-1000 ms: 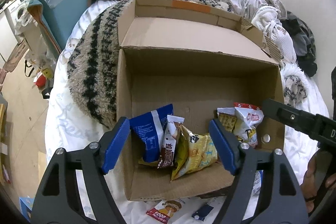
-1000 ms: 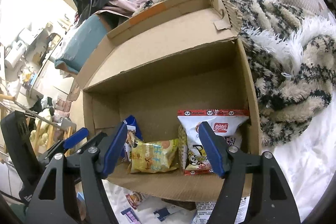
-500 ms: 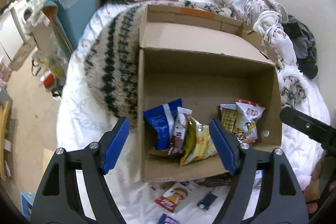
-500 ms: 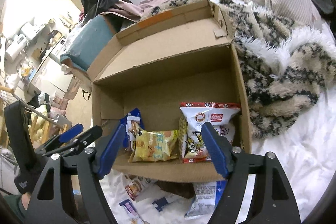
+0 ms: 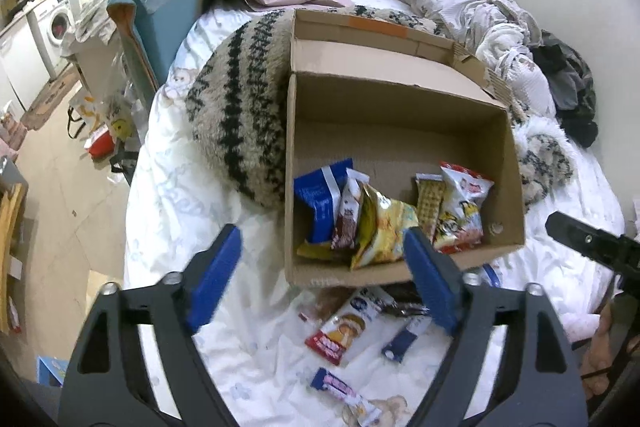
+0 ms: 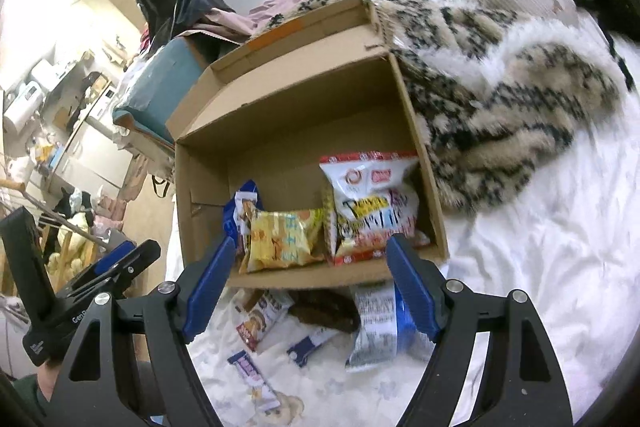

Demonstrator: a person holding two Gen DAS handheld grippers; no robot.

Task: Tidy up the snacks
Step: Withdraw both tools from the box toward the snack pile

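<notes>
White bedsheet (image 5: pixel 192 195) on a bed; laundry nook with washing machine (image 5: pixel 60 23) at left. Striped fuzzy blanket (image 6: pixel 500 99) beside the cardboard box (image 5: pixel 400 107). Box holds five upright snack packets, among them a blue packet (image 5: pixel 318 199) and a yellow packet (image 6: pixel 280 239). Loose snacks on the sheet before the box: at least five. Left gripper (image 5: pixel 320 279) and right gripper (image 6: pixel 308 287): both spread wide, holding nothing.

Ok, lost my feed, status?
Both hand-held grippers, left and right, open, empty. Cardboard box holds several snacks. Loose packets on the sheet. Nothing blocking.
</notes>
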